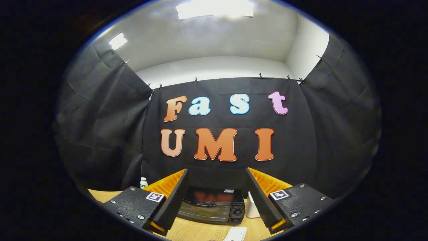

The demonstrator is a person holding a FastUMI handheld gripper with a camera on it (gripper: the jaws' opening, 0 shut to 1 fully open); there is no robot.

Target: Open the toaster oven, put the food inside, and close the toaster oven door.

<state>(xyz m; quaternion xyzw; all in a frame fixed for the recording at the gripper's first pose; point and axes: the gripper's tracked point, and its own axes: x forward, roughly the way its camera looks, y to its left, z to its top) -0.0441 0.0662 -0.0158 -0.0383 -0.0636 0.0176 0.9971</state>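
A black toaster oven point(214, 205) stands on the wooden table point(197, 231), seen beyond and between my two fingers. Its glass door is shut, with a handle across the top and knobs on its right side. My gripper point(217, 179) is open, held above the table and some way short of the oven, with nothing between its fingers. A white flat object point(235, 233) lies on the table just below the right finger; I cannot tell whether it holds the food.
A small white bottle with a green label point(143, 182) stands at the back left of the table. A white object point(252, 206) sits just right of the oven. Black cloth walls close in the booth behind and on both sides.
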